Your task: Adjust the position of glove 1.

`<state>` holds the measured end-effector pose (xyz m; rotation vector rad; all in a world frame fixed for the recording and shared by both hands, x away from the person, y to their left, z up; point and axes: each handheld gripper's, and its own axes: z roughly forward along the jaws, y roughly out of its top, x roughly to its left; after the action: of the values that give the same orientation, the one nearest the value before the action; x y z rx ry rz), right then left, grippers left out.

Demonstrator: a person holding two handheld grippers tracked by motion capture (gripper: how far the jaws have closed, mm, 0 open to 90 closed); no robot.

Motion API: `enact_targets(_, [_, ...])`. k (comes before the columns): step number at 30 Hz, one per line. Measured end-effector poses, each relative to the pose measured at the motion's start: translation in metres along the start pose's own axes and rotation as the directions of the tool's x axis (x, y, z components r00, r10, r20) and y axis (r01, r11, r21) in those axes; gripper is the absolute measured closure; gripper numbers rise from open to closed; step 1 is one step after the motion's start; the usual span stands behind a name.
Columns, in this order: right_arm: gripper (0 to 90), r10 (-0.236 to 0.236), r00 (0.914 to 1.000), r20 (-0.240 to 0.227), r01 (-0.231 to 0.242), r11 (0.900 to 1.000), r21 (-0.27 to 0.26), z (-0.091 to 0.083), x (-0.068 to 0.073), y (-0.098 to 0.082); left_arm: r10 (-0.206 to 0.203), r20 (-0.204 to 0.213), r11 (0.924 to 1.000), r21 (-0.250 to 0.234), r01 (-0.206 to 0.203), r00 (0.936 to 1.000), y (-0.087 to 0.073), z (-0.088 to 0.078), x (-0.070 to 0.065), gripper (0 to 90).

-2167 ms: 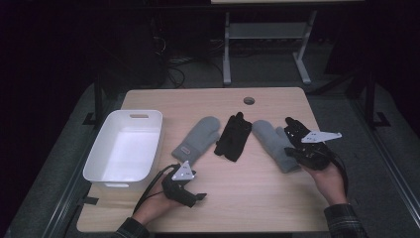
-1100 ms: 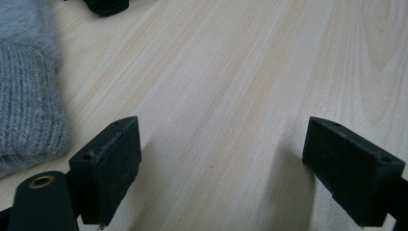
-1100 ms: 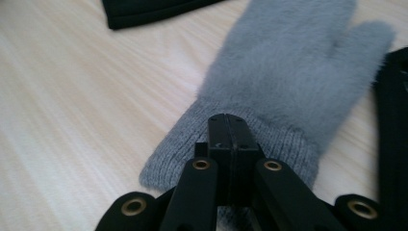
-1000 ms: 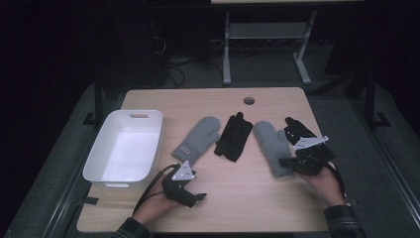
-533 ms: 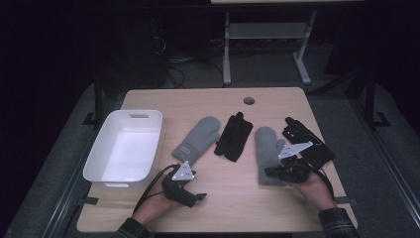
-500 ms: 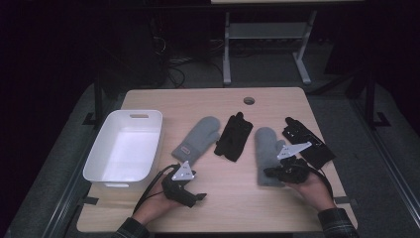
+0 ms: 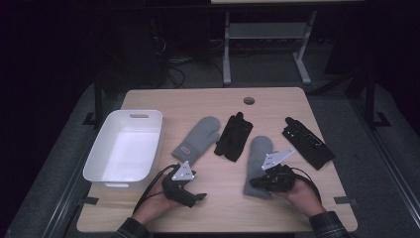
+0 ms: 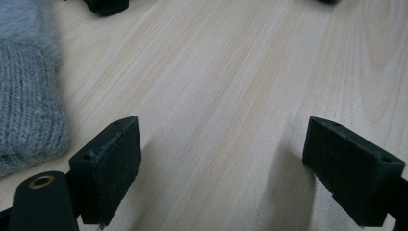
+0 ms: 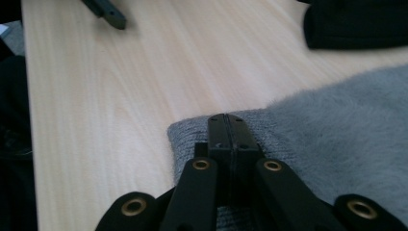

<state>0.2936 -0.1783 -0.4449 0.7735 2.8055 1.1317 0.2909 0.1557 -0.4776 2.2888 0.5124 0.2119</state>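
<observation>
- Right claw [image 9: 226, 126] clenched, jaws pressed together over the cuff of the grey mitten [image 7: 257, 163], lying on the counter [image 7: 208, 101].
- Left claw [image 8: 221, 168] released, resting beside the other grey mitten [image 7: 197, 141].

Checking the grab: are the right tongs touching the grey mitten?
Touching: in the right gripper view the closed right tongs press on the grey mitten's cuff.

Fuzzy grey mitten [image 7: 257, 166] lies flat on the table, ribbed cuff nearest
</observation>
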Motion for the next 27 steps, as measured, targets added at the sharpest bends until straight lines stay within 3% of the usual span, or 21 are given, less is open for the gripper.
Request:
enact_targets(6, [90.0, -0.029, 0.9985, -0.048, 0.029, 1.000, 0.002, 0.008, 0.012, 0.005, 0.001, -0.002, 1.0000, 0.002, -0.001, 1.0000, 0.000, 0.000, 0.000, 12.5])
enact_targets(11, [90.0, -0.032, 0.9980, -0.054, 0.031, 0.999, -0.021, 0.005, 0.013, 0.007, -0.003, -0.002, 1.0000, -0.001, 0.003, 1.0000, 0.000, 0.000, 0.000, 12.4])
enact_targets(14, [90.0, -0.027, 0.9992, -0.028, 0.026, 0.999, -0.042, -0.002, 0.007, 0.007, -0.006, -0.001, 1.0000, -0.005, 0.006, 1.0000, 0.000, 0.000, -0.001, 12.4])
enact_targets(15, [90.0, -0.014, 0.9999, 0.007, 0.014, 0.998, -0.055, -0.008, -0.001, 0.006, -0.006, 0.000, 1.0000, -0.005, 0.006, 1.0000, 0.000, 0.000, -0.001, 12.4])
enact_targets(17, [90.0, 0.003, 0.9997, 0.026, -0.001, 0.998, -0.061, -0.011, -0.007, 0.006, -0.003, 0.000, 1.0000, -0.002, 0.003, 1.0000, 0.000, 0.000, 0.000, 12.4])
enact_targets(19, [90.0, 0.029, 0.9953, 0.093, -0.022, 0.997, -0.077, -0.019, -0.027, 0.006, -0.005, 0.000, 1.0000, 0.000, 0.005, 1.0000, 0.000, 0.000, -0.001, 12.4])
enact_targets(20, [90.0, 0.029, 0.9953, 0.093, -0.022, 0.997, -0.077, -0.019, -0.027, 0.006, 0.001, -0.002, 1.0000, -0.001, -0.001, 1.0000, 0.000, 0.000, 0.000, 12.4])
enact_targets(22, [90.0, 0.055, 0.9893, 0.135, -0.043, 0.995, -0.086, -0.024, -0.039, 0.004, 0.000, -0.002, 1.0000, -0.001, 0.000, 1.0000, 0.000, 0.000, 0.000, 12.4])
enact_targets(23, [90.0, 0.078, 0.9819, 0.173, -0.062, 0.993, -0.097, -0.027, -0.051, 0.002, 0.001, -0.001, 1.0000, -0.001, -0.001, 1.0000, 0.000, 0.000, 0.000, 12.4])
enact_targets(27, [90.0, 0.121, 0.9731, 0.196, -0.103, 0.989, -0.104, -0.030, -0.064, -0.002, -0.004, 0.000, 1.0000, 0.001, 0.004, 1.0000, 0.000, 0.000, 0.000, 12.4])
